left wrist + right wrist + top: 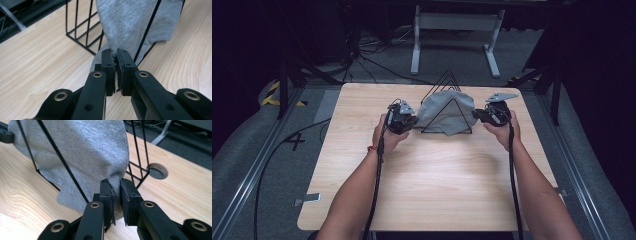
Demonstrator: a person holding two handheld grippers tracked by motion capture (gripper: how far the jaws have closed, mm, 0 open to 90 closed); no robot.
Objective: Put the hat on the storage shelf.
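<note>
A grey cloth (447, 114) hangs draped over a black wire rack (448, 75) standing at the far middle of the wooden table (427, 185). My left gripper (414, 120) is at the cloth's left edge. In the left gripper view its jaws (116, 53) stand almost together, with a fold of the cloth (135, 22) pinched between the pads. My right gripper (476, 115) is at the cloth's right edge. Its jaws (115, 183) stand a little wider, with a bunched corner of the cloth (82, 152) between them. The cloth's lower hem lies on the table inside the rack.
The rack's wire loops (82, 37) stand close behind both grippers. A round hole (157, 170) is cut in the tabletop past the rack. A white metal stand (457, 22) and cables lie on the floor beyond the table's far edge.
</note>
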